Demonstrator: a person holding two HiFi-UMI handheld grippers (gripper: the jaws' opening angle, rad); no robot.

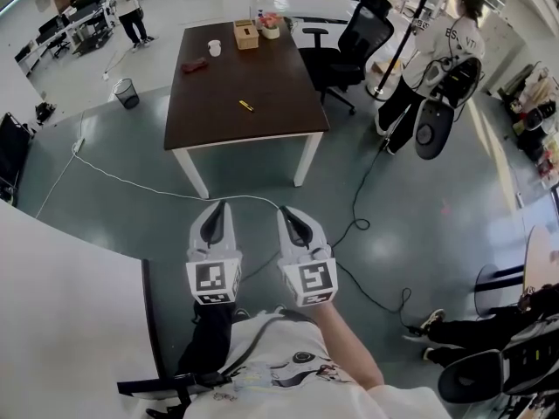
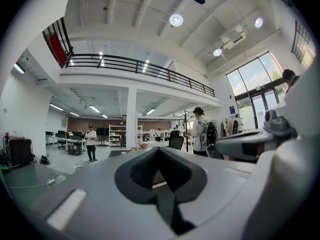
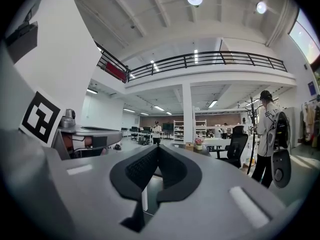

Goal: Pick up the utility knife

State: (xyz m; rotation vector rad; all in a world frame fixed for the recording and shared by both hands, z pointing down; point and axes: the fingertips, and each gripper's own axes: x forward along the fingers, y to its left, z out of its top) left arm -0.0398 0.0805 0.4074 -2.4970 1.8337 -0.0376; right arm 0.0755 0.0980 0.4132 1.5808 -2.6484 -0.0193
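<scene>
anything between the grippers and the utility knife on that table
Nothing blocks it. The utility knife lies alone on the table; the cup and box sit farther back. The left gripper and right gripper are short of the table, with floor and a white cable between.

Open-plan office: brown table, office chair, mezzanine railing overhead.

Both grippers level, side by side, jaws closed.

You hold the left gripper and the right gripper close together in front of your chest, pointing forward and level, their marker cubes facing up toward you. In each gripper view the two jaws meet at the tips, pad against pad. Your bare right forearm runs back from the right gripper.
</scene>
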